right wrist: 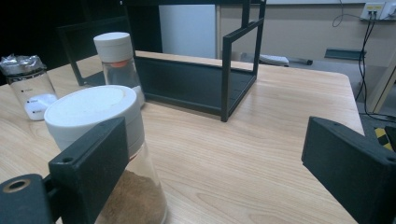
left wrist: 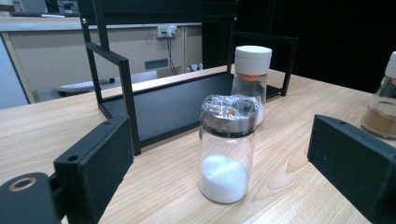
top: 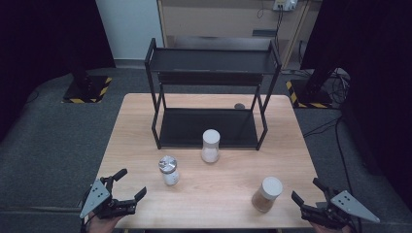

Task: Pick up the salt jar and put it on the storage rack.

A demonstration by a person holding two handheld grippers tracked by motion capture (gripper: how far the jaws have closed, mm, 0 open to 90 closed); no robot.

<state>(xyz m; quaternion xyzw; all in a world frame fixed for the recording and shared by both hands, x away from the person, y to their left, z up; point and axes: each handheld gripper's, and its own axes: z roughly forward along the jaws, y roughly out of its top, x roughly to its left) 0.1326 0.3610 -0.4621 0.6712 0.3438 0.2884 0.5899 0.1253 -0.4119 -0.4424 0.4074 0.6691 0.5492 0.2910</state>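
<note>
Three glass jars stand on the wooden table (top: pixel 145 121). A silver-lidded jar (top: pixel 168 170) (left wrist: pixel 227 149) holding white powder is at the front left. A white-capped jar (top: pixel 210 145) (left wrist: pixel 251 74) stands by the front edge of the black rack (top: pixel 209 63). A white-lidded jar of brown powder (top: pixel 266 194) (right wrist: pixel 93 116) sits at the front right. My left gripper (top: pixel 131 183) is open near the table's front left corner, and the silver-lidded jar stands ahead between its jaws, apart from them. My right gripper (top: pixel 305 189) is open at the front right, with the brown jar just beyond its left jaw.
The two-tier black rack (left wrist: pixel 154 102) (right wrist: pixel 196 79) fills the back middle of the table, both shelves bare. A small dark round thing (top: pixel 239 106) lies behind it. Black curtains, stand bases with hazard tape (top: pixel 87 90) and cables surround the table.
</note>
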